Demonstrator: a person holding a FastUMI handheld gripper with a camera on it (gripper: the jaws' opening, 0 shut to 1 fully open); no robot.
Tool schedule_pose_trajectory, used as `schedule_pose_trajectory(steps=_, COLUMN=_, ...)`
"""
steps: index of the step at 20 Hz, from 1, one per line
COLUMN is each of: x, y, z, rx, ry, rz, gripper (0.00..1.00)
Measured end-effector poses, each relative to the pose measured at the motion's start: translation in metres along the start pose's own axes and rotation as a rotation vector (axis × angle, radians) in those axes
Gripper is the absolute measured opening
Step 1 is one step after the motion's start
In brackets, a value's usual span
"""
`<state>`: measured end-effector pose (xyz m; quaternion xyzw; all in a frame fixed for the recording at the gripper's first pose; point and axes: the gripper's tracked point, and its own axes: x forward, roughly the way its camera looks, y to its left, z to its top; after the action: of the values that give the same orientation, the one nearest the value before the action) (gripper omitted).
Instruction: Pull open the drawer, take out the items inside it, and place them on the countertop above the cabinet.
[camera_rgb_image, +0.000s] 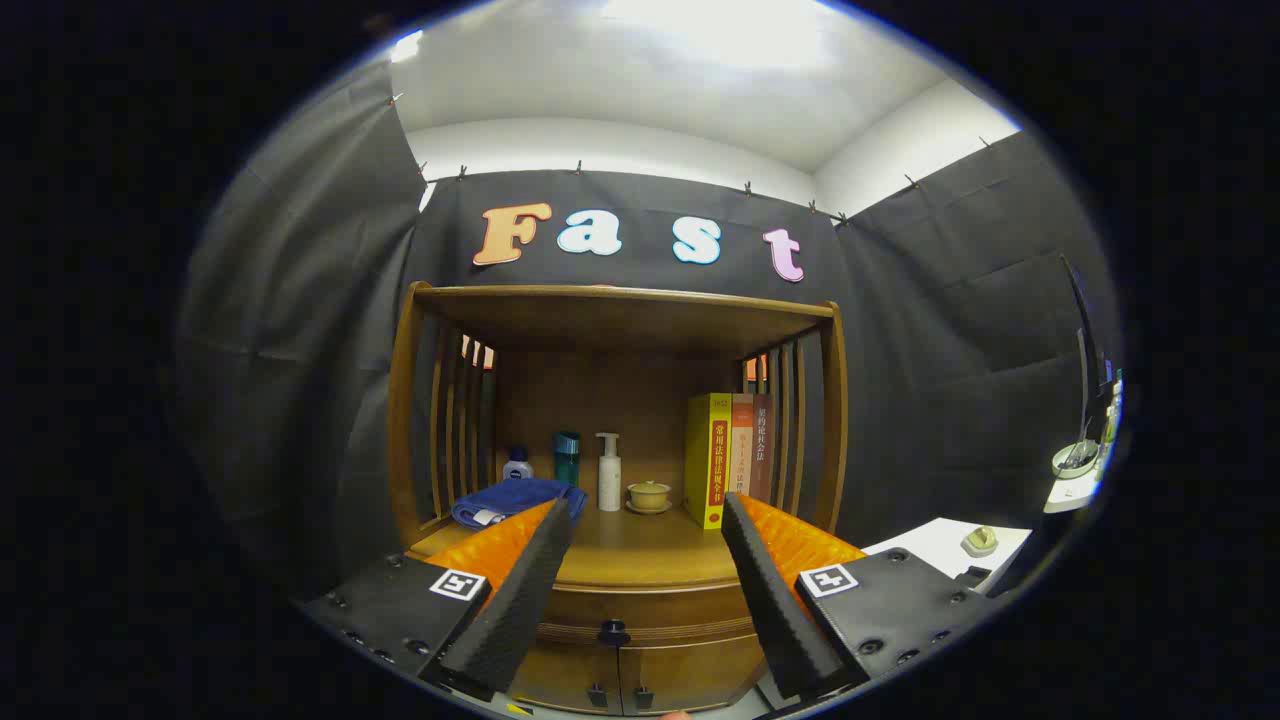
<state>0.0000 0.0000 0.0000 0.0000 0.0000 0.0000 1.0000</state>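
Claw (640, 520) wide open, empty — drawer (640, 606) shut, knob (613, 632) between fingers.

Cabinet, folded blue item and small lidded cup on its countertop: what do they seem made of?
Cabinet: looks like varnished wood, warm brown with a soft sheen. Blue item: probably soft cloth, with folds. Lidded cup: likely glazed ceramic, pale and smooth. The open tongs hold nothing.

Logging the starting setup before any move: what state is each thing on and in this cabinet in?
drawer: shut, knob untouched
lower cabinet doors: shut
gripper: open, holding nothing, ahead of the drawer
blue towel: folded, lying on the countertop
pump bottle: upright
teal cup: upright
books: standing upright
lidded cup: lid on
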Motion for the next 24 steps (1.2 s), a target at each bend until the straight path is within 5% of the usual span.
schedule_pose_trajectory(steps=24, x=-0.004, y=0.0064, z=-0.0079, rx=-0.011, ry=0.017, rz=0.007, gripper=0.98)
